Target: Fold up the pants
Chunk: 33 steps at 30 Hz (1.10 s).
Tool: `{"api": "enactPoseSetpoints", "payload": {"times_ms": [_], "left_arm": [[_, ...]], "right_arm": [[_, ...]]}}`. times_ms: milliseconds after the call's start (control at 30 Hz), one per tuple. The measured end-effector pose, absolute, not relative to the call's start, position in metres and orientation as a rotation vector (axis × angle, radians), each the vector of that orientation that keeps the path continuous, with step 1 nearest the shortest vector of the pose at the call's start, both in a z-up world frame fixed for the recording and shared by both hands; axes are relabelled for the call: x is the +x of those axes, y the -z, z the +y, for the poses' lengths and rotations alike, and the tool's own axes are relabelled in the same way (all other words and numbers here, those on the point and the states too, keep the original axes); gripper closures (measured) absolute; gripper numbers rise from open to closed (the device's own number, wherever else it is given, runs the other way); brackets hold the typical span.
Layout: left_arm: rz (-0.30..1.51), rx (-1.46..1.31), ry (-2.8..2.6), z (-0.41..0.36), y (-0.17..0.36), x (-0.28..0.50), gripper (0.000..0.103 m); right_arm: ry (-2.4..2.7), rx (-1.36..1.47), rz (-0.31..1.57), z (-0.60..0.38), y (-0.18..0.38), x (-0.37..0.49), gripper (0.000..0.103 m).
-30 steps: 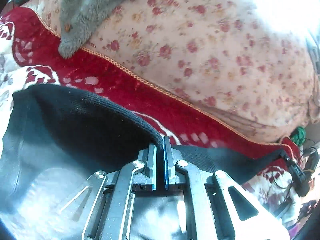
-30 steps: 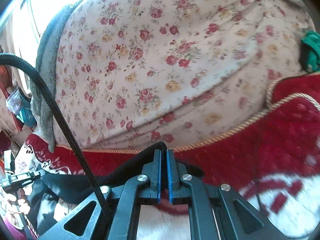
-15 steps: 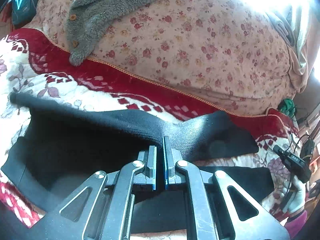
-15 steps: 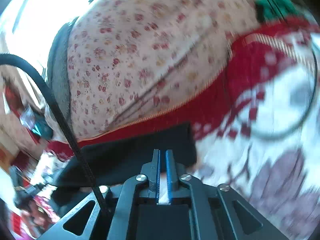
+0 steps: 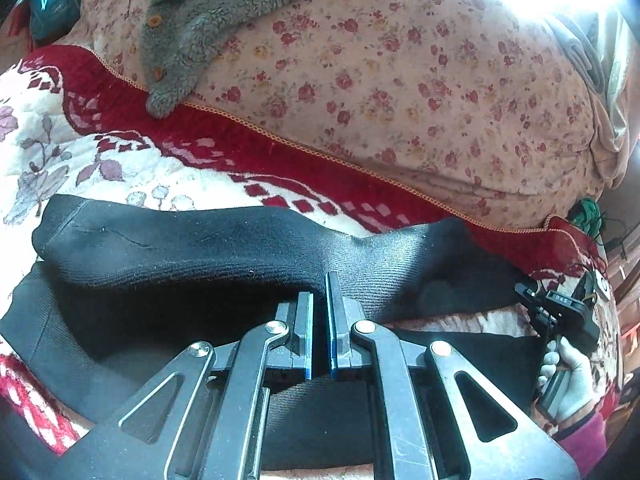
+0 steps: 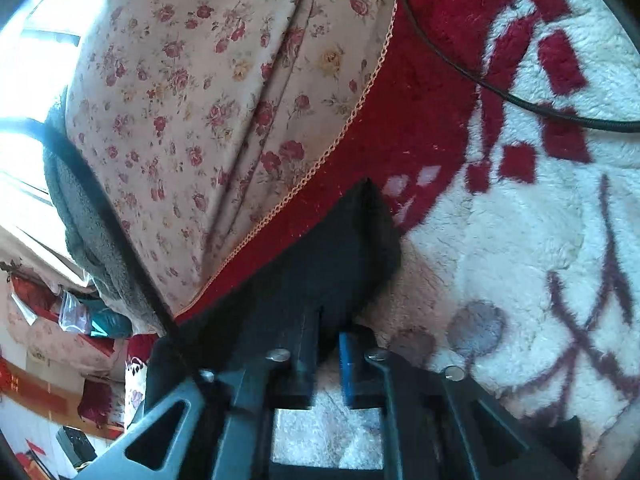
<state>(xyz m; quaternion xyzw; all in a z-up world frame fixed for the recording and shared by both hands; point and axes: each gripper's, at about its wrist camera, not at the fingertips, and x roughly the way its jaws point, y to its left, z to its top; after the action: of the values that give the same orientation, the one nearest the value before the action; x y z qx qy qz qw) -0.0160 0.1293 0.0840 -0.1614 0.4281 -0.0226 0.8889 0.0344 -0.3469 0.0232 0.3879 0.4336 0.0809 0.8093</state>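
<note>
I am holding the left gripper (image 5: pixel 319 320) with its pads pressed together, pinching a fold of the black pants (image 5: pixel 200 248). The pants are lying across the red-and-white blanket (image 5: pixel 120 168) on the bed, one layer doubled over another, in front of a floral quilt (image 5: pixel 400 80).

The left camera is giving me the whole width of the pants. It is also showing a grey fleece (image 5: pixel 200 12) with buttons draped over the quilt, a green tangle (image 5: pixel 586 210) at the quilt's far end, and my gloved right hand (image 5: pixel 568 376) with its pink sleeve gripping the other tool beside the pants' right end.

The right camera is showing none of that. It is looking at one corner of the pants only, lying on the blanket just below the quilt's braided hem, with a black cable (image 6: pixel 520 100) trailing over the blanket beyond. The right gripper (image 6: pixel 326 340) is closing. A narrow gap is showing between its pads, with white blanket visible through it. The pants' corner is lying at the tips, over one finger, and the pads are not pressing on it. This view is blurred.

For writing, a teal bag (image 5: pixel 52 0) at the left camera's top corner is bearing a white V-shaped mark. The small label on the right tool is too small to read surely.
</note>
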Motion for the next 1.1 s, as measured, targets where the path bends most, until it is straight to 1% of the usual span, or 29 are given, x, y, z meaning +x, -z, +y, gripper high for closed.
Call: {"api": "enactPoseSetpoints", "payload": {"times_ms": [133, 233, 367, 500, 700, 800, 1000, 1100], "left_arm": [[0.864, -0.344, 0.056, 0.132, -0.094, -0.025, 0.099], [0.849, -0.355, 0.078, 0.132, -0.103, -0.036, 0.099], [0.826, -0.325, 0.106, 0.128, -0.111, -0.061, 0.099], [0.836, -0.265, 0.121, 0.119, -0.102, -0.081, 0.099], [0.894, -0.27, 0.106, 0.117, -0.074, -0.099, 0.099], [0.918, -0.279, 0.091, 0.12, -0.064, -0.104, 0.099], [0.924, -0.287, 0.082, 0.122, -0.058, -0.112, 0.099], [0.937, -0.267, 0.09, 0.12, -0.054, -0.109, 0.098]], "right_arm": [[-0.231, 0.746, 0.812, -0.345, -0.061, 0.007, 0.098], [-0.261, 0.725, 0.767, -0.351, -0.089, -0.017, 0.098], [-0.268, 0.728, 0.733, -0.366, -0.111, -0.055, 0.098], [-0.249, 0.734, 0.752, -0.375, -0.106, -0.086, 0.098], [-0.206, 0.801, 0.821, -0.382, -0.065, -0.119, 0.098], [-0.195, 0.838, 0.821, -0.385, -0.054, -0.13, 0.098], [-0.21, 0.835, 0.784, -0.382, -0.066, -0.143, 0.098], [-0.182, 0.805, 0.816, -0.382, -0.061, -0.143, 0.098]]}}
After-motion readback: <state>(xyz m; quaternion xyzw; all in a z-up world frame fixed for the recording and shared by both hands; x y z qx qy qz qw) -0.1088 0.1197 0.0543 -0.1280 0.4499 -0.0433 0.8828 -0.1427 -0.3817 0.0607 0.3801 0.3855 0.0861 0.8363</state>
